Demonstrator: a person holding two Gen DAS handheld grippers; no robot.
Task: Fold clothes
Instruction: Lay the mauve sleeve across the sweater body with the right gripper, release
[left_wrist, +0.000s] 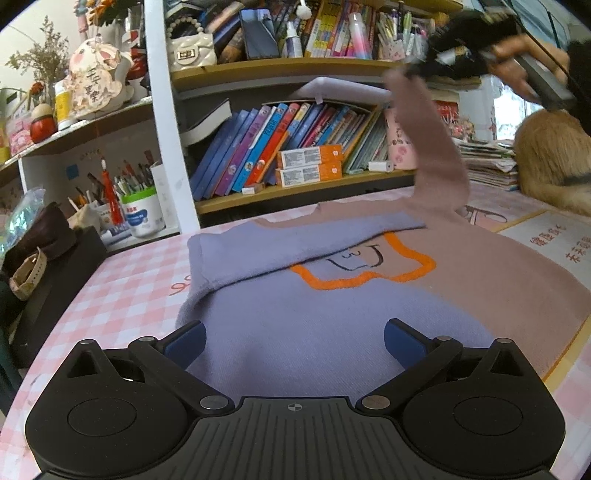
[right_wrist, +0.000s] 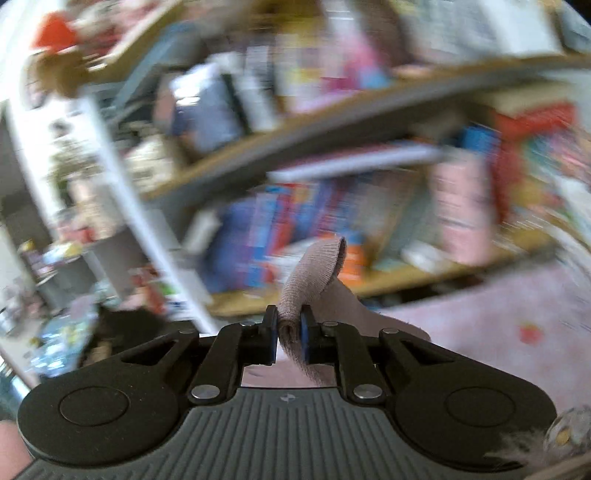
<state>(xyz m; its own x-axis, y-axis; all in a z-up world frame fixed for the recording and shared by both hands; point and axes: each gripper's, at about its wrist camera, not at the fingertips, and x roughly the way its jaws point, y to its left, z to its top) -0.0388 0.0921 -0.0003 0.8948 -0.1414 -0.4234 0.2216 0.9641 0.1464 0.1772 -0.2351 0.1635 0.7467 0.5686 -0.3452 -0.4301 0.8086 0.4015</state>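
Left wrist view
- Garment: a two-tone sweater (left_wrist: 332, 314), lilac on the left and mauve on the right, lies flat on the pink checked table (left_wrist: 122, 291), with an orange-outlined motif (left_wrist: 369, 275) near its middle.
- Left sleeve: the lilac sleeve (left_wrist: 295, 243) is already laid across the chest, its cuff end pointing right.
- Left gripper (left_wrist: 294, 339): spread wide, nothing between the blue pads (left_wrist: 186, 341); it hovers over the near hem, apparently not touching the cloth.
- Right sleeve: the mauve sleeve (left_wrist: 428, 147) is lifted high above the far right of the table, hanging from the right gripper (left_wrist: 417, 72), which is blurred by motion.
- Background: a bookshelf (left_wrist: 295, 66) stands behind the table.

Right wrist view
- Right gripper (right_wrist: 290, 334): pressed together, pinching the ribbed cuff (right_wrist: 314, 273) of the mauve sleeve, which sticks out beyond the fingertips.
- Surroundings: heavily smeared; only shelves and the pink table can be made out.

Judgement
- Step in hand: folding the second sleeve inward.
- Next move calls for: carrying the cuff leftward over the chest, lowering it across the lilac sleeve, then letting go while flat.
- Left claw's likely part: holding the body down if it drags.
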